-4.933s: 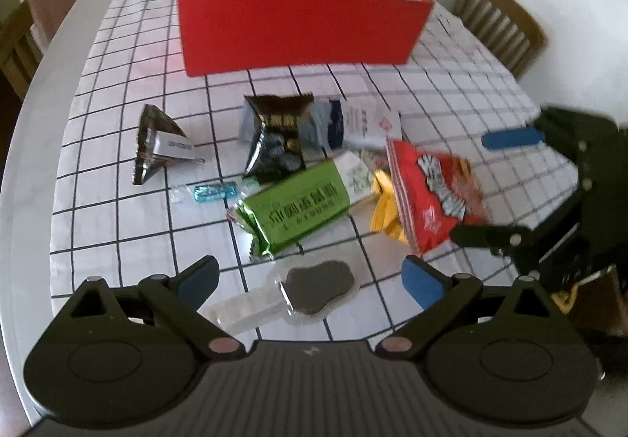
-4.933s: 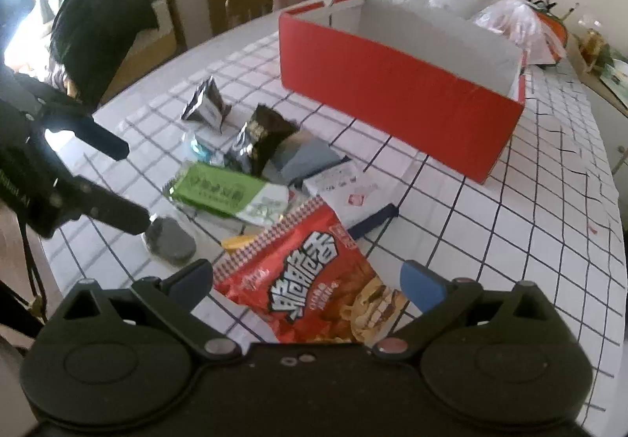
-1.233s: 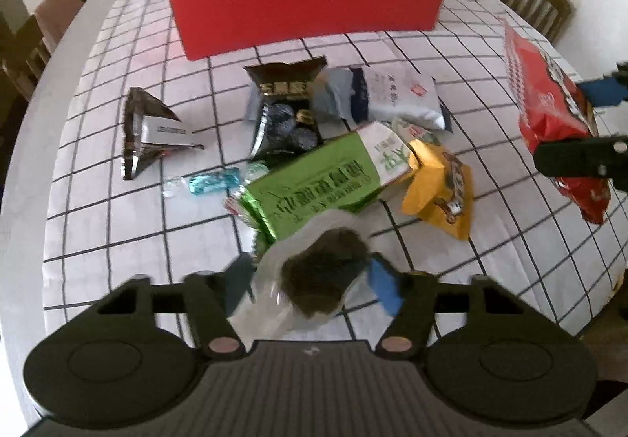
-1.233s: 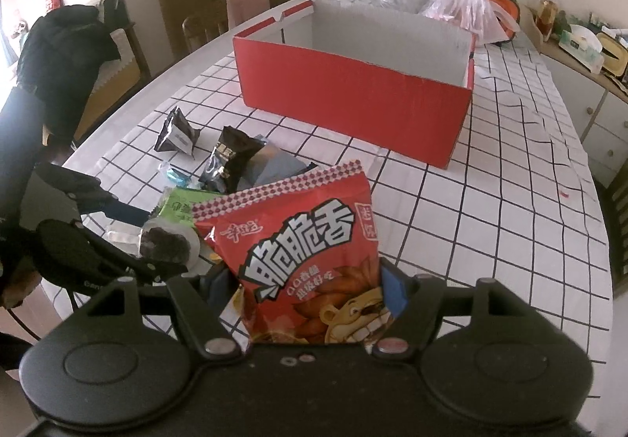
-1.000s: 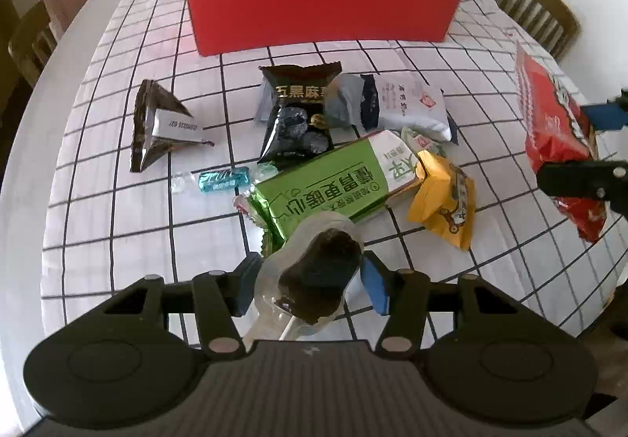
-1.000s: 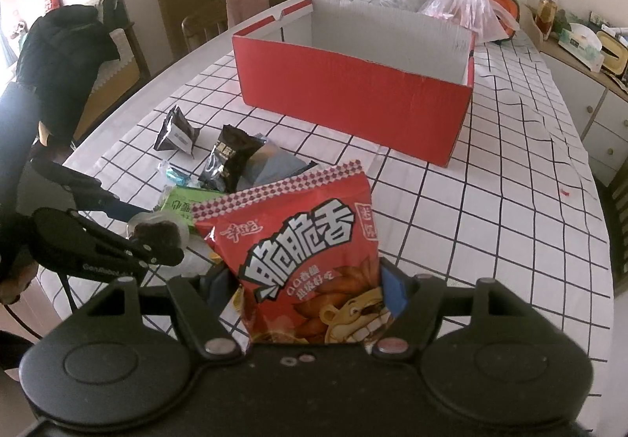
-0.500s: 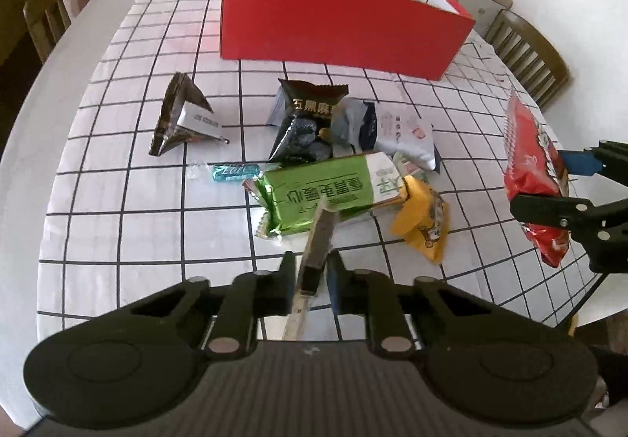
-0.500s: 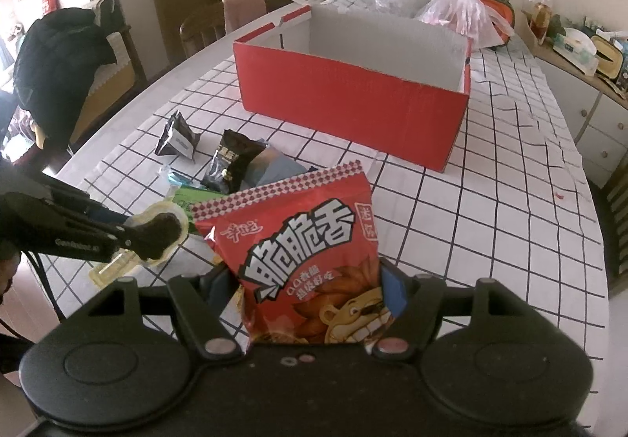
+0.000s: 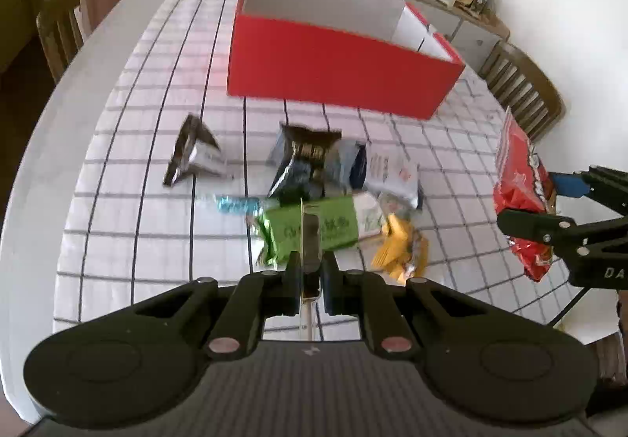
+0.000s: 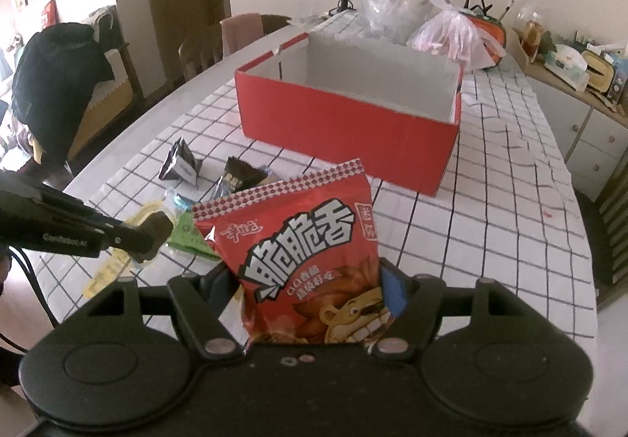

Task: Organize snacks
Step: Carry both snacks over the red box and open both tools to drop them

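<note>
— What have I got in each hand?
— My left hand-held gripper [image 9: 310, 272] is clamped on the clear-wrapped dark snack [image 9: 311, 236]; my right hand-held gripper [image 10: 310, 289] grips the red chip bag [image 10: 310, 260], both above the tabletop's [image 9: 117, 209] near edge.

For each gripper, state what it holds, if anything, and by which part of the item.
The left gripper pinches a flat clear-wrapped dark snack edge-on, near its lower end. The right gripper clamps the red chip bag across its lower part.
</note>
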Available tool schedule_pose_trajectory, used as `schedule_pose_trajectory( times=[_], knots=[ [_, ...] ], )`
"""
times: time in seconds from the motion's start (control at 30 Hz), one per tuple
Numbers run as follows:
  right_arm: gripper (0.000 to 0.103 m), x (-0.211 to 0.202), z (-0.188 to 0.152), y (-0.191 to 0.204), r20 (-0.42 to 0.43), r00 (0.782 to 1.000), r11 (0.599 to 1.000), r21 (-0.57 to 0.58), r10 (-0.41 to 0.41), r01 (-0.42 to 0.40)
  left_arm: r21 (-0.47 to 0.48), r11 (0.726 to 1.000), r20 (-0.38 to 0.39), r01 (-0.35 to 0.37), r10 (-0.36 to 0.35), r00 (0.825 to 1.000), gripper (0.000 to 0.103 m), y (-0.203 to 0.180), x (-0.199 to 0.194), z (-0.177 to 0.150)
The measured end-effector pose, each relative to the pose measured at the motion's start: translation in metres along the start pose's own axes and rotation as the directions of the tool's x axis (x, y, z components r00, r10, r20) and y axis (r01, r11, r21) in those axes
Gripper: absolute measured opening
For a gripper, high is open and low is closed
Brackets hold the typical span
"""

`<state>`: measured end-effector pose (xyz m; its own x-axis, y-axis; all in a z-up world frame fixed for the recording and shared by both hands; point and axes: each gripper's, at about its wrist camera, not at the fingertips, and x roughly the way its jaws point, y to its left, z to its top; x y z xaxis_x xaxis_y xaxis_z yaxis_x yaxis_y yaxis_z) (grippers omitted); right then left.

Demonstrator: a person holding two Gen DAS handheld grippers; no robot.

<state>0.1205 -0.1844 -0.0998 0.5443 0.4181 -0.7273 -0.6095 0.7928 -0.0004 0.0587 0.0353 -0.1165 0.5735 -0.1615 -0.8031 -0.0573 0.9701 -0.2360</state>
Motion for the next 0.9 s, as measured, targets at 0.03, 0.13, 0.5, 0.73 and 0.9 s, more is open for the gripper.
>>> schedule_pose_trajectory(
  times=[0.03,0.13,0.5,0.73,0.9],
  knots=[
    [0.073,-0.001,0.002,0.000,0.006,1.000,1.000,0.000,-0.003,0.003,0.001,1.000,0.008,0.003,-0.003,1.000,0.010,-0.001,-0.003,0.004],
    [0.073,-0.005,0.011,-0.002,0.027,1.000,1.000,-0.006,-0.013,0.013,0.007,1.000,0.032,-0.009,0.009,0.999,0.010,-0.006,-0.009,0.018],
    [0.073,-0.001,0.062,-0.031,0.100,0.992,0.997,0.001,-0.071,0.071,0.042,0.998,0.135,-0.041,0.035,0.990,0.010,-0.025,-0.011,0.086],
    [0.073,0.016,0.104,-0.052,0.124,0.988,0.996,0.011,-0.090,0.089,0.034,0.997,0.172,-0.067,0.060,0.983,0.010,-0.030,0.002,0.136],
    [0.073,0.034,0.130,-0.064,0.126,0.987,0.995,0.011,-0.098,0.097,0.035,0.995,0.183,-0.089,0.081,0.980,0.010,-0.030,0.015,0.169]
  ],
)
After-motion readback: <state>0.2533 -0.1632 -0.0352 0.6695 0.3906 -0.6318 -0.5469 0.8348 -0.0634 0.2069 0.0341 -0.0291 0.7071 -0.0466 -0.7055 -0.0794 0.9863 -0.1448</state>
